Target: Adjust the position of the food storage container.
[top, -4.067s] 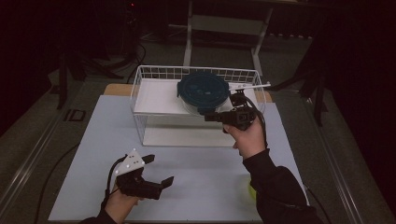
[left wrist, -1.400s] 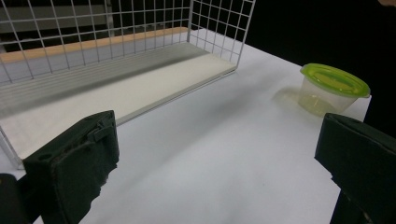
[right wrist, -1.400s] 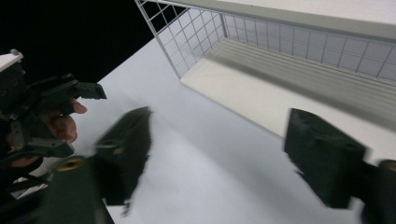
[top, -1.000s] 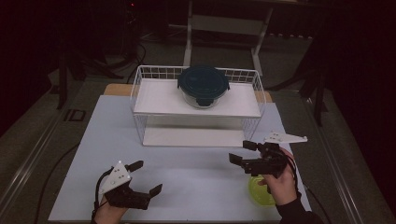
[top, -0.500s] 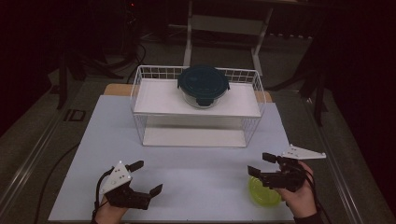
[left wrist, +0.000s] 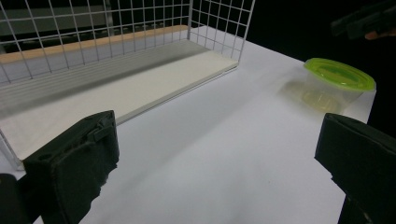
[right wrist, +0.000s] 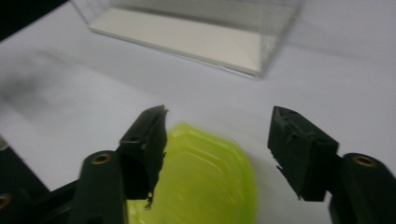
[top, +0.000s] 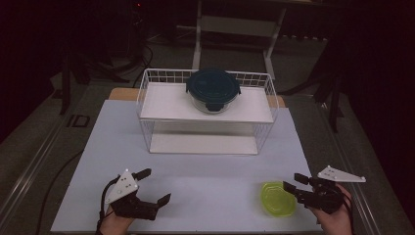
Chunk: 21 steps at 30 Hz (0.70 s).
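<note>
- High view: near the tabletop's front right corner, the green-lidded container sits just left of the right gripper, jaws spread, not touching it. The left gripper, spread and empty, hovers near the front left corner.
- Left gripper view: container lies well ahead between wide jaws.
- Right gripper view: container sits below parted jaws.
</note>
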Motion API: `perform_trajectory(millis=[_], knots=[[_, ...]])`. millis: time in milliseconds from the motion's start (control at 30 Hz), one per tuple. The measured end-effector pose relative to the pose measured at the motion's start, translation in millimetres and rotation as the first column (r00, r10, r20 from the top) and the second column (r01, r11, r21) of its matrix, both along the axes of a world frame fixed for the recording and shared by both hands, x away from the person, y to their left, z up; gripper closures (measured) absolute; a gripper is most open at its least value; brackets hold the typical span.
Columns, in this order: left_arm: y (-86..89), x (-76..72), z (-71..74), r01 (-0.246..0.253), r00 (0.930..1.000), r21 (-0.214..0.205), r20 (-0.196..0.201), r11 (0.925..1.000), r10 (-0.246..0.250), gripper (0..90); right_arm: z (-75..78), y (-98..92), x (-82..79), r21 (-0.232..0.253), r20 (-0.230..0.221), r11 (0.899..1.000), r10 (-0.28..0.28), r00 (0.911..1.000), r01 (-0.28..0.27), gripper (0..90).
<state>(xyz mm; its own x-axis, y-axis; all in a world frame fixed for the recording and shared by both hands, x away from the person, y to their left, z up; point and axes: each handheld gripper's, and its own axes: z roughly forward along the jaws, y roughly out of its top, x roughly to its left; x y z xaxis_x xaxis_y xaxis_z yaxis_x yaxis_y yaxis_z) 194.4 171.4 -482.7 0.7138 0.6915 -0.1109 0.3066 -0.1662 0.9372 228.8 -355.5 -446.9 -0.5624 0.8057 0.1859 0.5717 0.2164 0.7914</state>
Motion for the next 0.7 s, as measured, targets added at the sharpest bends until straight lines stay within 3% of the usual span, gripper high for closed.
perform_trajectory(millis=[233,367,533,700], knots=[[0.4,-0.5,0.6,-0.001,1.0000,0.000,0.001,1.0000,0.001,0.0,-12.1,-18.9,-7.6,-0.045,-0.028,0.998,-0.053,0.9982,0.052,64.0],[0.4,-0.4,0.8,-0.001,1.0000,-0.001,0.001,1.0000,0.001,0.0,-18.8,-26.7,-13.0,-0.069,-0.049,0.996,-0.066,0.9966,0.062,71.9],[-0.5,-0.5,0.9,0.002,1.0000,-0.005,0.000,1.0000,-0.002,0.0,-29.5,-35.5,-18.3,-0.071,-0.096,0.994,-0.085,0.9917,0.078,86.0],[-0.9,-0.9,1.1,0.005,1.0000,0.000,0.004,1.0000,-0.005,0.0,-43.6,-31.8,-21.2,-0.102,-0.145,0.993,-0.066,0.9873,0.051,89.7]])
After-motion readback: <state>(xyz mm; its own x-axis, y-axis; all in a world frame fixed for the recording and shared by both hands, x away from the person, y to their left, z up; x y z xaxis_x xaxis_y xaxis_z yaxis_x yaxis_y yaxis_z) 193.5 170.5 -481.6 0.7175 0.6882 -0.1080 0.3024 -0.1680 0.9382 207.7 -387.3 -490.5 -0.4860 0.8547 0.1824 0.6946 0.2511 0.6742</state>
